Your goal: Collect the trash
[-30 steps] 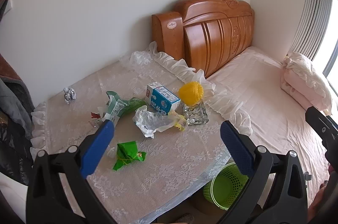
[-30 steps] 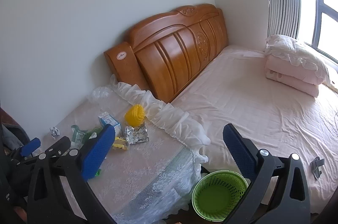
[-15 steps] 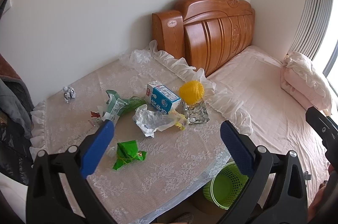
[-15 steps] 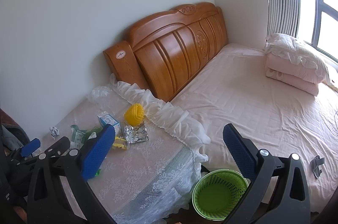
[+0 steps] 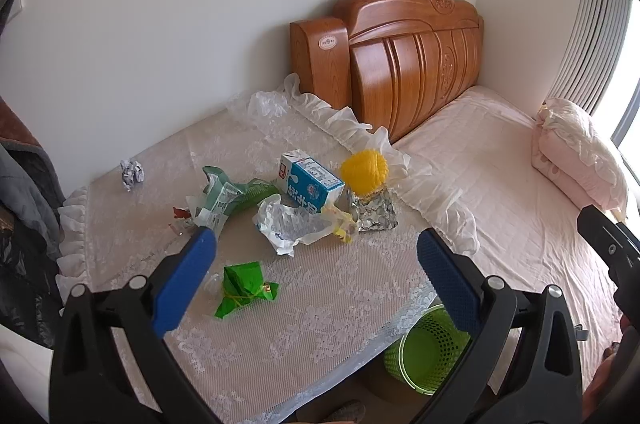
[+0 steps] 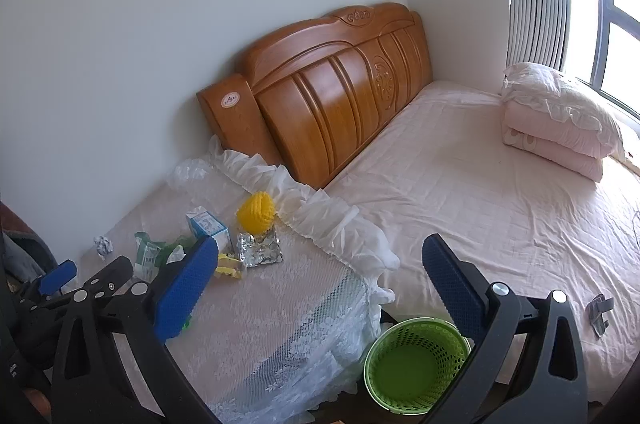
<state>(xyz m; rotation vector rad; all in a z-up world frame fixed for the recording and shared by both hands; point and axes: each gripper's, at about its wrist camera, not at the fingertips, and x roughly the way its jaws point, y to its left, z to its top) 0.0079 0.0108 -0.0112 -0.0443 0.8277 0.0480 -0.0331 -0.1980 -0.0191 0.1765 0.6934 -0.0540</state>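
The left claw (image 5: 316, 248) gaped wide and empty above the table (image 5: 320, 312), the green wrapper (image 5: 244, 288) just below its left finger. The right claw (image 6: 320, 256) likewise hung wide, touching nothing, the green basket (image 6: 416, 372) below between its fingers.

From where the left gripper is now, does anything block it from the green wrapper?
Nothing visible does. The left gripper is open above the table, and the green wrapper lies alone below it.
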